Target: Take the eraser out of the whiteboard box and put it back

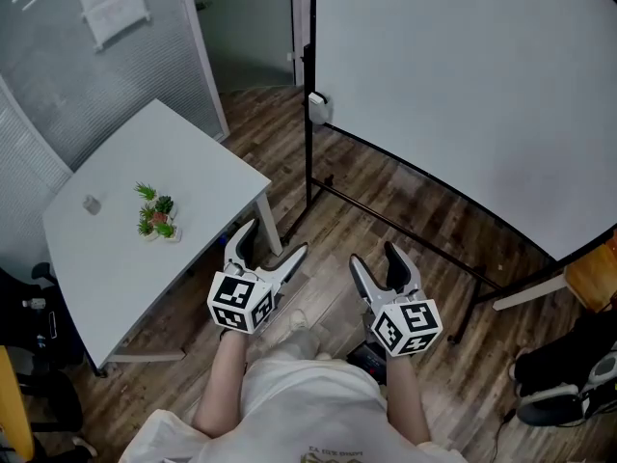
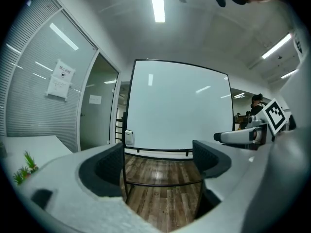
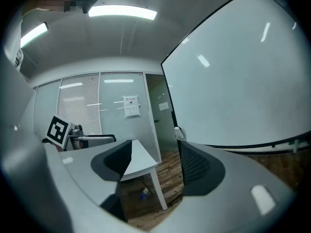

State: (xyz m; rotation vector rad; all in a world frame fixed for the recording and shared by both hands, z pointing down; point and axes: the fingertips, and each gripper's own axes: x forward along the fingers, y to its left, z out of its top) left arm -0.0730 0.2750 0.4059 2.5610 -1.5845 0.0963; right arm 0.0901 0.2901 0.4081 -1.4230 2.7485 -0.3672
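Observation:
A large whiteboard on a black frame stands ahead of me. A small white box hangs at the frame's left post, about level with the board's lower edge. It also shows in the left gripper view and the right gripper view. No eraser is visible from here. My left gripper and right gripper are held side by side above the wooden floor, well short of the box. Both are open, with nothing between the jaws in the left gripper view or the right gripper view.
A white table stands at the left, bearing a small potted plant and a small grey object. The whiteboard's black base bars run across the floor. Dark bags and a chair sit at the right. A glass partition lies behind.

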